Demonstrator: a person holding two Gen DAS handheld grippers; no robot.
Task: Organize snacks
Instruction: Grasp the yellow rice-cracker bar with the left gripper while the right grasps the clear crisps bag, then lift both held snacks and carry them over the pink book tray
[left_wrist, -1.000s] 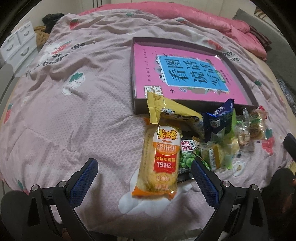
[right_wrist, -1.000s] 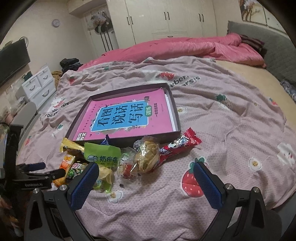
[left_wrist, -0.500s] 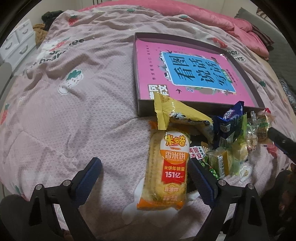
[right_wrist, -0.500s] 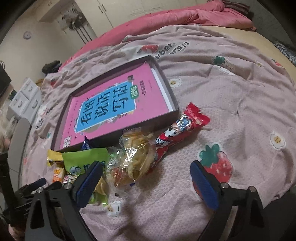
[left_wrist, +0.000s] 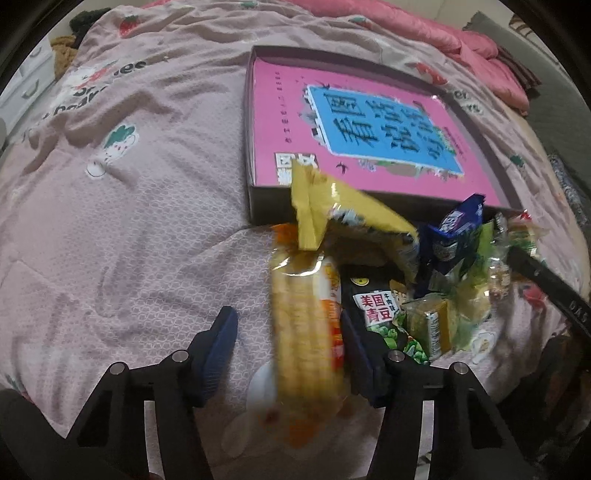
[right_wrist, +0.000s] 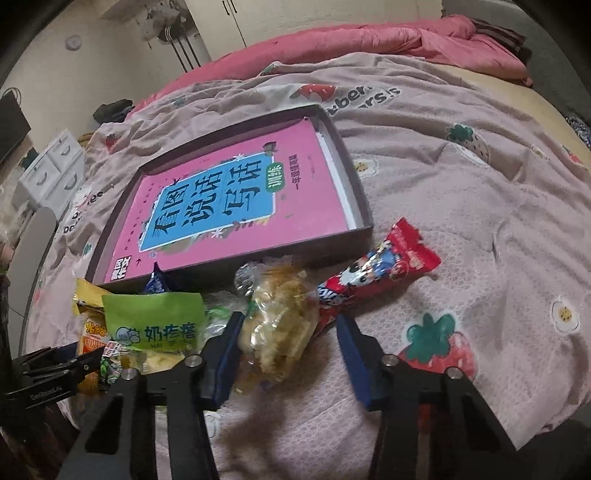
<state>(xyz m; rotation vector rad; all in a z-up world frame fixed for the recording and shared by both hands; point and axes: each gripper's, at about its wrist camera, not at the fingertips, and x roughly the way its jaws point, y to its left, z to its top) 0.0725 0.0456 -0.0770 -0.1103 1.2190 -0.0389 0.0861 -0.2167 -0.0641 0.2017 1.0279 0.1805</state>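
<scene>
Pink strawberry-print bedspread (left_wrist: 129, 229) is covering the bed, with a shallow dark box (right_wrist: 364, 221) lying on it and holding a pink book (right_wrist: 236, 199). Snacks are piling up against the box's near wall. Left tool (left_wrist: 290, 334) is sitting low over the bedspread, fingers spread around a yellow rice cracker pack (left_wrist: 306, 332); its right pad is touching the pack, its left pad standing clear, so no grip is showing. Beside it, a green pea packet (left_wrist: 380, 306) and a yellow bag (left_wrist: 343, 210) are lying in the heap. Right tool (right_wrist: 290, 343) is likewise gaping, straddling a clear bag of pastries (right_wrist: 277, 325), with a red wrapper (right_wrist: 380, 273) just beyond and a green pouch (right_wrist: 155, 321) to the left.
</scene>
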